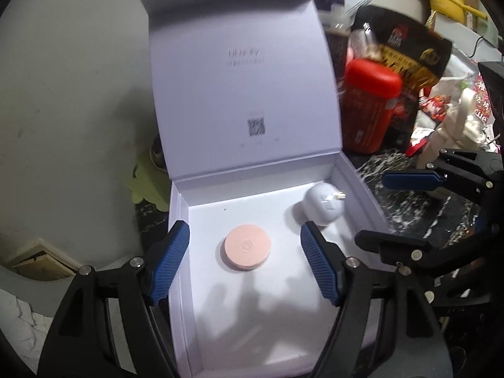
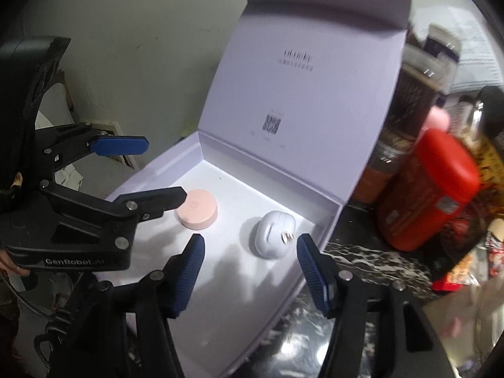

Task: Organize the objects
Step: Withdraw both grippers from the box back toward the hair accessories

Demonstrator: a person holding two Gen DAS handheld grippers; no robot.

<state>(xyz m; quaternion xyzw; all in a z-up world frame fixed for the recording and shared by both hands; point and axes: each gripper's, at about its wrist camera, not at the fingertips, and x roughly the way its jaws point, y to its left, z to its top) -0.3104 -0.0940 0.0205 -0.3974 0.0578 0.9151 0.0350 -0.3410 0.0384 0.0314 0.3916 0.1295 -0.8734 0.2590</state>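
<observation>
The white box (image 1: 352,182) stands on the dark counter (image 2: 371,258), lid (image 1: 239,72) upright. Inside lie a pink disc (image 1: 248,247) and, apart at the right wall, a white case (image 1: 321,203). Left gripper (image 1: 245,253) and right gripper (image 2: 250,263) hover above, fingers wide, holding nothing.

— What is in the box (image 1: 189,315)?

— A round disc (image 1: 248,247) lies on its floor toward the left, and an earbud case (image 1: 321,203) toward the right, nearer the back wall. The two are apart.

— And the lid (image 1: 239,78)?

— It stands upright behind them, along the box's rear edge.

— What is outside?

— A canister (image 1: 368,110) stands on the counter (image 2: 362,258) to the right, with a bag (image 1: 406,53) behind it.
</observation>
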